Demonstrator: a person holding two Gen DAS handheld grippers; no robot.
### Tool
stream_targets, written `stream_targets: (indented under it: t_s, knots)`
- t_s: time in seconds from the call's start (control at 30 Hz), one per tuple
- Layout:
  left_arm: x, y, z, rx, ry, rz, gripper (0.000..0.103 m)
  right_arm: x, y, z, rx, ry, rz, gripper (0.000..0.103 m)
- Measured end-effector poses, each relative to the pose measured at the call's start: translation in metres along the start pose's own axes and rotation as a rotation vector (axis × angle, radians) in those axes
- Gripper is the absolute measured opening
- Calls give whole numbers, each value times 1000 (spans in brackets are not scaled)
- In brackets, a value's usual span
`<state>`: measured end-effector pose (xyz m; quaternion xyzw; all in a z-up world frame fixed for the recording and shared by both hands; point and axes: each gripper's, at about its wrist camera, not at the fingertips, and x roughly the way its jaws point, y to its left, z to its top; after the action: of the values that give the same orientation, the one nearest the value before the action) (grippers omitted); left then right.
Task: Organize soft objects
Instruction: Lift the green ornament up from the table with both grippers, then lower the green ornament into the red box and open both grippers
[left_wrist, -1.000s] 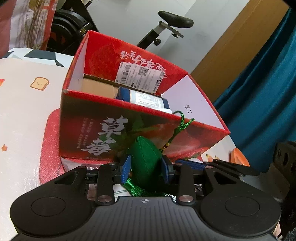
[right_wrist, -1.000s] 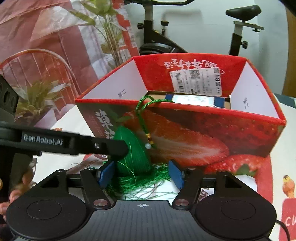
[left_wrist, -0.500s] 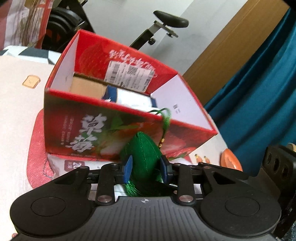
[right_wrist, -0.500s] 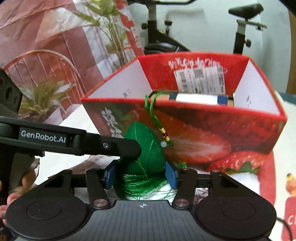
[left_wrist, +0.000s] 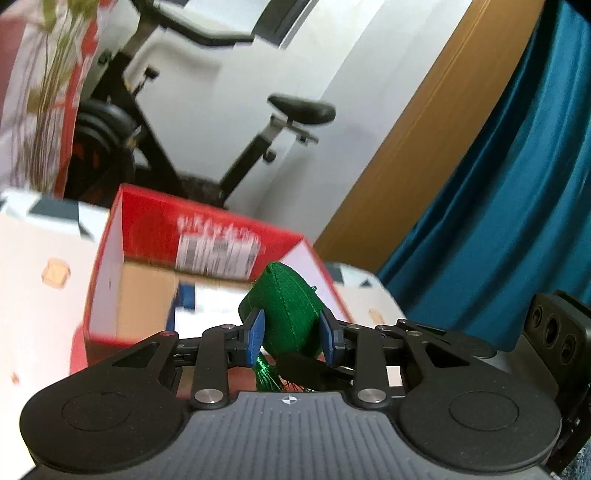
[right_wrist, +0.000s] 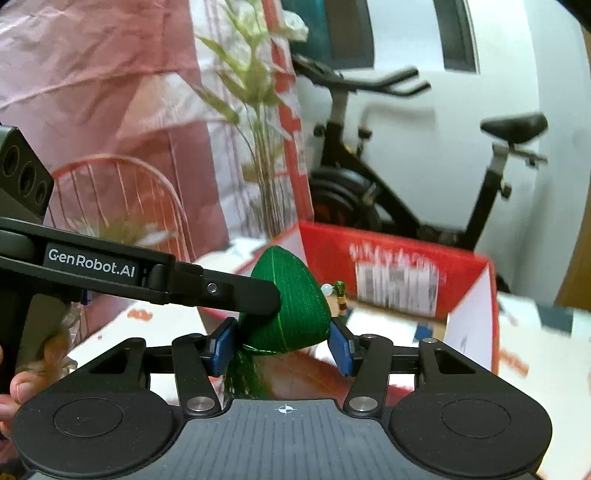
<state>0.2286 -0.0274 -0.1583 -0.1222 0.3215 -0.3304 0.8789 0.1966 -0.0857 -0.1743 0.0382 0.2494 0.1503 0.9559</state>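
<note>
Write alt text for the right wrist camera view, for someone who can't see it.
A green stuffed sachet with a tassel sits pinched between the right gripper pads, while the left gripper reaches in from the left and clamps its side. Behind it stands an open red strawberry box, with an exercise bike beyond.

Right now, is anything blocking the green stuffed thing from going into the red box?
Nothing visible does. Both grippers hold the green pouch above the red box's near rim, and the box is open on top.
</note>
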Motion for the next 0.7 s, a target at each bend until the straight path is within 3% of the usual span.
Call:
stream_targets:
  t_s: [0.43,0.7]
  knots:
    - [-16,-13,75,99,-185,53,34,19,14,92,-192,-139,-37,49]
    - [15,23,76,79,-127,101,34,79,10,82,-177,-64,-21,49]
